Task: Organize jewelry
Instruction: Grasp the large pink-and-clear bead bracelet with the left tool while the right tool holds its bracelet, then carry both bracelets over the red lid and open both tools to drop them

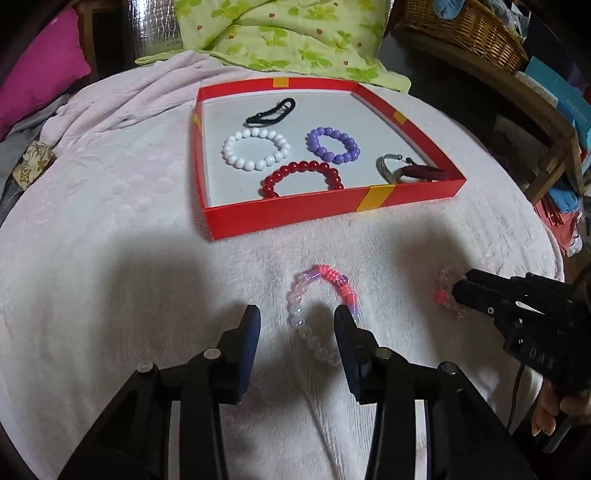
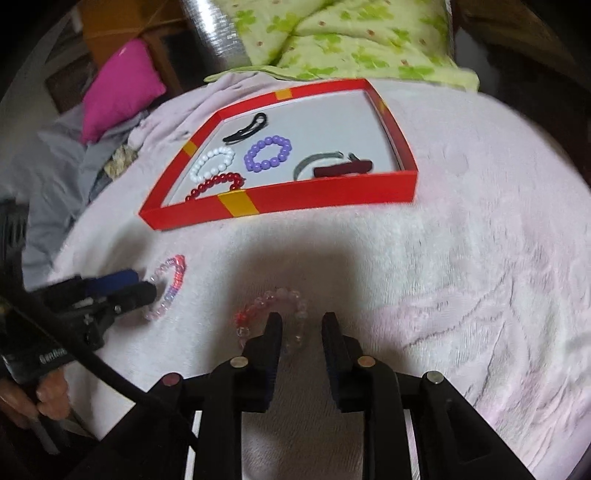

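A red tray [image 1: 280,214] on the pink blanket holds a white bead bracelet [image 1: 256,148], a purple one [image 1: 332,144], a dark red one [image 1: 301,179], a black hair tie [image 1: 271,110] and a silver cuff with a maroon band [image 1: 406,171]. Two bracelets lie on the blanket in front of it. My left gripper [image 1: 295,317] is open around the left side of the pink-and-clear bracelet [image 1: 325,291]. My right gripper [image 2: 301,321] is open around the right side of the clear-and-red bracelet [image 2: 273,302], which also shows in the left wrist view [image 1: 448,291].
The pink blanket [image 2: 461,277] covers the whole work surface. A green floral quilt [image 1: 288,33] lies behind the tray. A magenta pillow [image 1: 40,77] is at the far left. A wicker basket [image 1: 469,29] and a wooden stand are at the far right.
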A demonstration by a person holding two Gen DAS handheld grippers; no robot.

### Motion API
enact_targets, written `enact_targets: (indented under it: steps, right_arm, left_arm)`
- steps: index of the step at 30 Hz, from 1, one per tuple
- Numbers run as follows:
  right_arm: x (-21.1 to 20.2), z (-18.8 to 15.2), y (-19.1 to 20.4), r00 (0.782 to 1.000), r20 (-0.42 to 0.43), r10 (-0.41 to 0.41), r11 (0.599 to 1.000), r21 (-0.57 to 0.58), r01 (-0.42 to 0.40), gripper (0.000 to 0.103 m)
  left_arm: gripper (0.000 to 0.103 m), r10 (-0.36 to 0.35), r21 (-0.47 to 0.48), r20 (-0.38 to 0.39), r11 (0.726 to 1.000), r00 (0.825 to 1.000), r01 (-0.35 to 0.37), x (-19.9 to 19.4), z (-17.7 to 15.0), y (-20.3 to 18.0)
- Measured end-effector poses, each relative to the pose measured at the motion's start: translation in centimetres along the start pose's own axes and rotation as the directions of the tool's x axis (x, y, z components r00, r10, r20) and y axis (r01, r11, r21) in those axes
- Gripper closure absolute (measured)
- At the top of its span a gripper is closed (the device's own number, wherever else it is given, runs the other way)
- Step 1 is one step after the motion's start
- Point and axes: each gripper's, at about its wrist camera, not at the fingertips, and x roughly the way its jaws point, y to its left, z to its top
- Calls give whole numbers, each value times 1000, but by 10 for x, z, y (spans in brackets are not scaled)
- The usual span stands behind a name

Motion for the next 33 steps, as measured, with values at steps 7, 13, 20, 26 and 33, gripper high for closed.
enact_targets:
  steps: [7, 13, 20, 26, 33]
  right_arm:
    - [-11, -2, 2, 998, 53, -36, 998, -41, 38, 94]
    - [-38, 3, -7, 989, 147, 14, 1000, 7, -15, 94]
    - [-59, 18, -15, 967, 249, 54, 996, 60, -71, 94]
    - [-66, 32, -18, 950, 299, 88, 989, 85, -118, 94]
    - [-61, 62, -19, 935, 336, 119, 978, 124, -169, 94]
  left_arm:
    - [96, 6, 19, 42, 1000, 999, -6, 1, 0, -6]
    - [96, -41, 37, 128, 999, 991, 36, -25, 1, -15]
    - [96, -91, 29, 224, 996, 970, 86, -56, 10, -15]
    - [96, -106, 30, 294, 994, 950, 102, -71, 20, -14]
    - [96, -99, -20, 333, 993, 938, 112, -72, 50, -5]
